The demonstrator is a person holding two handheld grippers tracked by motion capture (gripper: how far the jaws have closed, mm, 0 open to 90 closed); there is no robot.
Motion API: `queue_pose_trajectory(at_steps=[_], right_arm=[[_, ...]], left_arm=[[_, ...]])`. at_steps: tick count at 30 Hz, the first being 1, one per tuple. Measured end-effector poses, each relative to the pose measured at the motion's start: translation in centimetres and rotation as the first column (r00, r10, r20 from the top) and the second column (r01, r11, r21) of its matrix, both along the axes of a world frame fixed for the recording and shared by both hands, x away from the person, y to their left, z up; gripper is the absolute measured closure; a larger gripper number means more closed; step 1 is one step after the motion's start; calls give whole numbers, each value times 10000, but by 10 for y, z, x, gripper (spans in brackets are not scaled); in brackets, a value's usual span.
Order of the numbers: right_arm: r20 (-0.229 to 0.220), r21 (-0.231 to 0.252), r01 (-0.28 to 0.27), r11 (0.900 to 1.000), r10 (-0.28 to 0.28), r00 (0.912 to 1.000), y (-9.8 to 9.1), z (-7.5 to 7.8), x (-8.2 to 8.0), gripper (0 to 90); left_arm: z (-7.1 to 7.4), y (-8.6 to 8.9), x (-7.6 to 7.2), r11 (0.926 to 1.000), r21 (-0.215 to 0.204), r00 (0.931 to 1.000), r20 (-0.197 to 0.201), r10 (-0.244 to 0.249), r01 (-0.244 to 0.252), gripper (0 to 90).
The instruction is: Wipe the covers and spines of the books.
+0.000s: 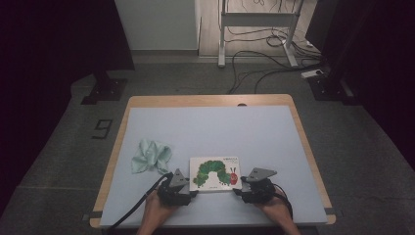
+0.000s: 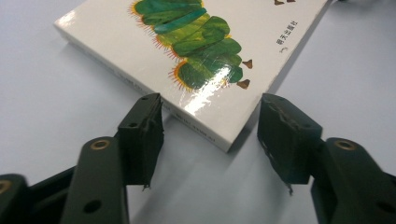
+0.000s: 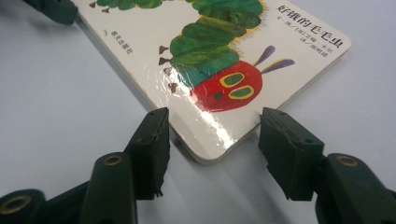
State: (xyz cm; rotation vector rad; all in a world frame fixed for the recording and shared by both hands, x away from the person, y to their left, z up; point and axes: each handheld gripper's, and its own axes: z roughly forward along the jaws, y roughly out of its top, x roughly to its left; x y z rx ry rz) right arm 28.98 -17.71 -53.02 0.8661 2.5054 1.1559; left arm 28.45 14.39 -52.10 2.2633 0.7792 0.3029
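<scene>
A white board book (image 1: 215,173) with a green caterpillar on its cover lies flat on the pale blue table top (image 1: 220,127), near the front edge. My left gripper (image 1: 192,189) sits at the book's near left corner. In the left gripper view the book (image 2: 196,56) has that corner between the spread jaws of the left gripper (image 2: 210,126), with gaps on both sides. My right gripper (image 1: 239,188) is at the near right corner. In the right gripper view the rounded corner of the book (image 3: 219,79) lies between the jaws of the right gripper (image 3: 212,135), untouched by the pads.
A crumpled light green cloth (image 1: 151,155) lies to the left of the book. The table's wooden rim (image 1: 306,142) frames the blue top. Beyond it are a dark floor, cables (image 1: 259,58) and a metal stand (image 1: 254,19).
</scene>
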Motion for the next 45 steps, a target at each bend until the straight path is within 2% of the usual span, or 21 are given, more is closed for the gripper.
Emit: queue_pose_trajectory(at_steps=[3,10,14,21,33,36,38,42,45], right_arm=[[31,-43,102,9999,-102,9999,2,0,4,439],[161,-95,369,9993,-368,9992,4,0,15,442],[135,-7,508,9987,-508,9986,3,-1,23,442],[148,56,781,9969,-782,9968,2,-1,36,446],[132,22,893,9960,-893,9959,8,-1,51,440],[109,37,874,9962,-875,9961,7,-1,52,434],[105,-15,903,9959,-903,9959,8,-1,52,412],[172,-53,841,9964,-840,9963,8,1,53,351],[143,2,704,9975,-704,9974,9,4,52,289]], left_arm=[[-1,2,7,10000,-94,10000,-65,33,-34,425],[1,0,21,9999,82,9999,97,128,-128,457],[0,-1,29,9998,-4,9998,81,205,-205,454],[1,-4,39,9996,64,9995,171,275,-276,445],[0,-2,55,9973,84,9968,336,722,-726,441],[0,-2,56,9965,125,9960,356,819,-823,404],[0,-1,56,9948,201,9942,417,992,-1001,343],[4,2,56,9941,10,9936,315,1083,-1084,194],[7,3,52,9945,218,9942,346,1020,-1027,127]])
